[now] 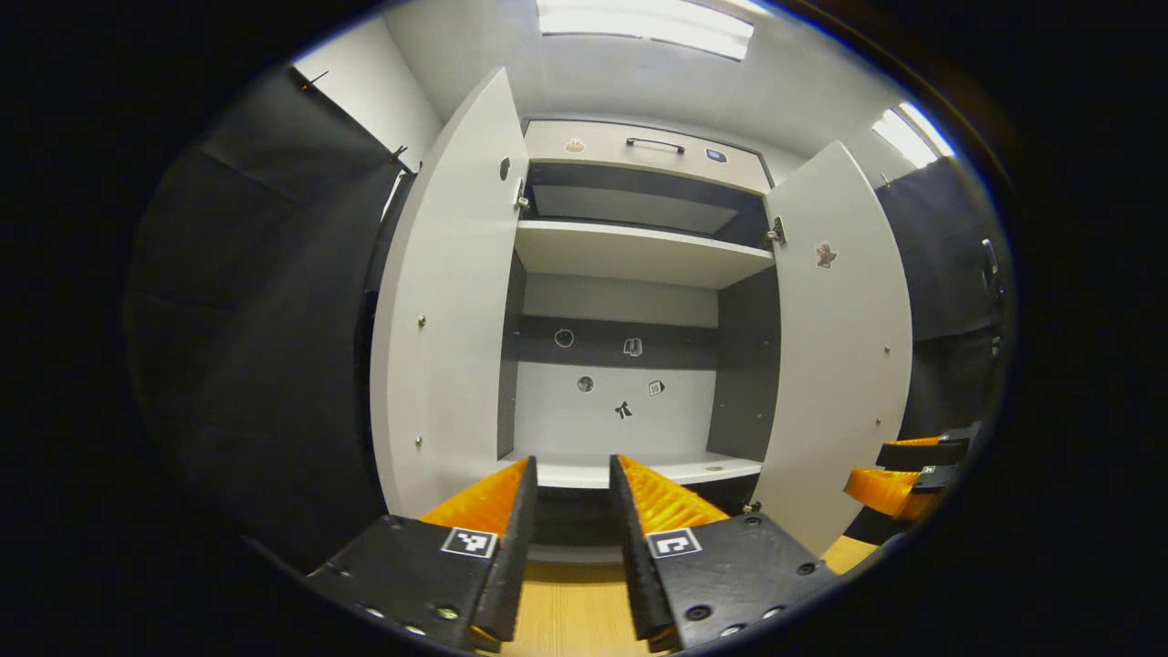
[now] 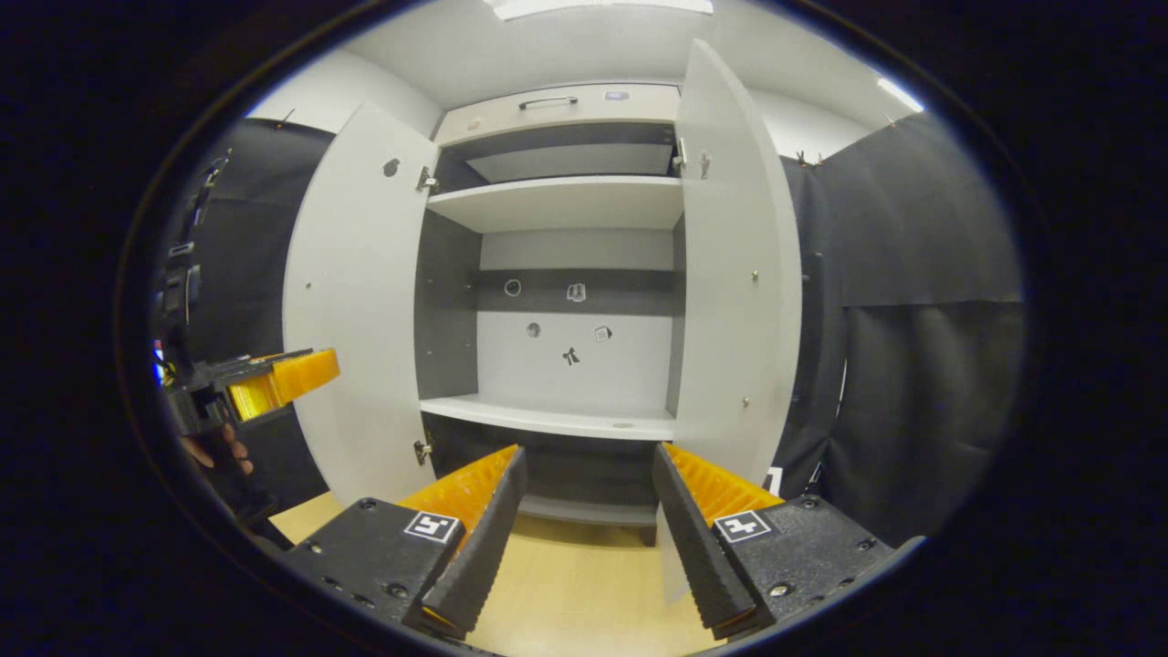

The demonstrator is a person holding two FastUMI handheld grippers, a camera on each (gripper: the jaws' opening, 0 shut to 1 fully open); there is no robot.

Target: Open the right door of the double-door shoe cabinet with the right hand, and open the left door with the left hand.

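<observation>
The shoe cabinet [image 1: 630, 251] stands straight ahead with both doors swung wide. Its left door [image 1: 452, 310] and right door [image 1: 835, 338] hang outward, showing bare shelves and a back wall with small stickers. My left gripper [image 1: 573, 474] is open in front of the lower shelf, holding nothing. In the right gripper view the same cabinet [image 2: 566, 205] has its left door [image 2: 351, 310] and right door [image 2: 730, 265] open; my right gripper [image 2: 589, 461] is open and holds nothing. The left gripper [image 2: 274, 379] appears at the left edge, held by a hand.
A drawer with a bar handle [image 1: 655, 143] tops the cabinet. The light wooden floor [image 2: 575, 584] lies below the grippers. Black cloth walls [image 1: 265, 347] close in both sides. The right gripper [image 1: 899, 474] shows at the lower right of the left gripper view.
</observation>
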